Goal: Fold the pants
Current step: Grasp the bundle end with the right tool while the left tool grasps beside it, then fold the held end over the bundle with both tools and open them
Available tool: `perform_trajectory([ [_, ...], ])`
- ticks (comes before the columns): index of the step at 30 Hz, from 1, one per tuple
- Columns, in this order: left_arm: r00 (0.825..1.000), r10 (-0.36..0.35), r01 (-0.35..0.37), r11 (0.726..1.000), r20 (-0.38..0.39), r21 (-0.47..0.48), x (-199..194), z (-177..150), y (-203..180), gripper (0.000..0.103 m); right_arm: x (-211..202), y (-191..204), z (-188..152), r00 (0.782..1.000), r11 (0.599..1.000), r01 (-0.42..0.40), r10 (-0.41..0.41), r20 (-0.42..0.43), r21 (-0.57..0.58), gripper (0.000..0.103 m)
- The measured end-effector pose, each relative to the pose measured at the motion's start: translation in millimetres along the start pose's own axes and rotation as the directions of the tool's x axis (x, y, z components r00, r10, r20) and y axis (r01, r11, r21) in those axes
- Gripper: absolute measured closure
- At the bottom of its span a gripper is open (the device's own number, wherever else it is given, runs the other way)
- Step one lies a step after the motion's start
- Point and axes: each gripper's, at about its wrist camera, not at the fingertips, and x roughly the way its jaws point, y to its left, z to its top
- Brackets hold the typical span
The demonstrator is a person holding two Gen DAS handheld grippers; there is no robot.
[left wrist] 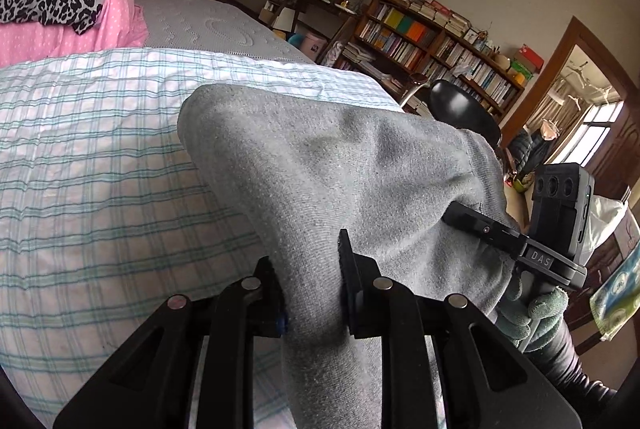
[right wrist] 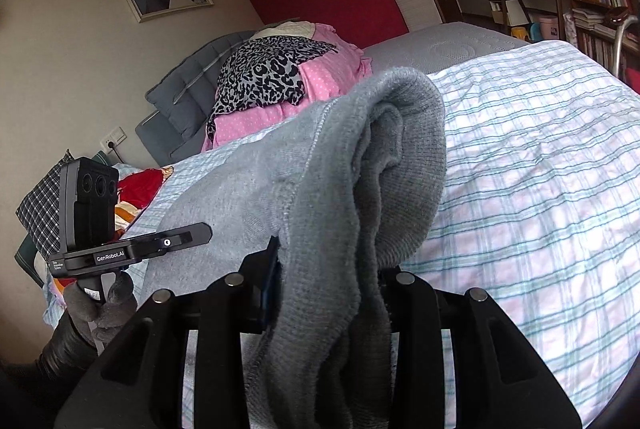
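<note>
1. The grey pants (left wrist: pixel 340 165) are only partly in view: in both wrist views the cloth runs down past the bottom edge, so the legs and full length are cut off, and which part of the garment each end is cannot be told for sure.
2. The fabric is a soft grey knit; in the right wrist view a ribbed band curls over at the top and a stitched seam runs down the pants (right wrist: pixel 320 165).
3. The pants are lifted, stretched between the two tools above the bed (left wrist: pixel 100 157), not lying flat on it.
4. The left gripper (left wrist: pixel 312 293) pinches a bunched fold of the cloth, which hangs down through its jaws.
5. The right gripper (right wrist: pixel 328 289) also clamps a thick gather; its far finger is hidden behind the fabric.
6. In the left wrist view the right tool's tip disappears under the cloth.
7. The bed (right wrist: pixel 540 169) has a checked sheet; a leopard-print and pink bedding pile (right wrist: pixel 280 77) sits at its head, and a bookshelf (left wrist: pixel 432 41) stands beyond.
</note>
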Motion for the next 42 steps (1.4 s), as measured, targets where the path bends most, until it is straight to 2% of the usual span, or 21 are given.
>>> perform_trajectory([
  [4, 0.999, 0.013, -0.014, 0.999, -0.032, -0.038, 35, 5, 18, 0.083, 30, -27, 7, 0.999, 1.0, 0.023, -0.022, -0.045, 0.017, 0.068],
  [8, 0.999, 0.007, -0.01, 0.998, -0.046, -0.059, 56, -2, 30, 0.083, 51, -46, -2, 0.995, 0.998, 0.052, -0.048, -0.093, 0.043, 0.067],
  [10, 0.999, -0.002, -0.001, 0.998, -0.043, -0.067, 57, -6, 34, 0.078, 57, -56, -10, 0.99, 0.993, 0.068, -0.056, -0.127, 0.093, 0.059],
  [12, 0.999, 0.03, -0.033, 0.997, -0.044, -0.071, 58, -11, 34, 0.065, 60, -66, -13, 0.988, 0.989, 0.076, -0.057, -0.144, 0.131, 0.055],
  [14, 0.997, 0.077, -0.078, 0.996, -0.027, -0.047, 55, -17, 30, 0.057, 55, -71, -12, 0.99, 0.985, 0.085, -0.067, -0.126, 0.148, 0.047],
  [16, 0.991, 0.13, -0.13, 0.991, -0.023, -0.017, 50, -22, 22, 0.053, 45, -72, -10, 0.993, 0.983, 0.092, -0.078, -0.093, 0.16, 0.045],
  [18, 0.979, 0.205, -0.204, 0.979, -0.021, 0.027, 42, -27, 10, 0.05, 34, -71, -10, 0.994, 0.981, 0.103, -0.094, -0.058, 0.164, 0.045],
  [21, 0.962, 0.273, -0.274, 0.957, 0.025, 0.097, 22, -37, -12, 0.049, 19, -60, -13, 0.989, 0.979, 0.15, -0.15, -0.012, 0.135, 0.045],
  [22, 0.958, 0.283, -0.286, 0.951, 0.037, 0.12, 17, -42, -21, 0.049, 15, -56, -13, 0.985, 0.979, 0.169, -0.17, 0.004, 0.117, 0.045],
  [24, 0.957, 0.286, -0.29, 0.943, 0.048, 0.163, 12, -52, -36, 0.04, 6, -46, -14, 0.979, 0.976, 0.196, -0.2, 0.032, 0.093, 0.045],
  [26, 0.95, 0.31, -0.311, 0.928, 0.04, 0.207, 16, -66, -49, 0.039, -3, -39, -18, 0.976, 0.975, 0.206, -0.211, 0.053, 0.077, 0.045],
  [30, 0.921, 0.387, -0.382, 0.882, 0.038, 0.276, 32, -92, -61, 0.038, -12, -31, -37, 0.962, 0.962, 0.268, -0.27, 0.028, 0.046, 0.045],
  [33, 0.915, 0.404, -0.394, 0.878, 0.022, 0.27, 44, -100, -56, 0.037, 1, -36, -51, 0.937, 0.938, 0.345, -0.343, -0.075, 0.026, 0.045],
  [36, 0.921, 0.389, -0.38, 0.894, 0.009, 0.237, 49, -99, -47, 0.031, 13, -41, -53, 0.919, 0.924, 0.381, -0.375, -0.125, 0.026, 0.038],
  [39, 0.925, 0.379, -0.372, 0.904, 0.007, 0.213, 48, -100, -42, 0.027, 15, -43, -55, 0.92, 0.925, 0.377, -0.371, -0.127, 0.033, 0.037],
  [42, 0.915, 0.404, -0.402, 0.899, 0.026, 0.176, 44, -100, -39, 0.017, 14, -42, -56, 0.937, 0.94, 0.338, -0.332, -0.113, 0.037, 0.037],
])
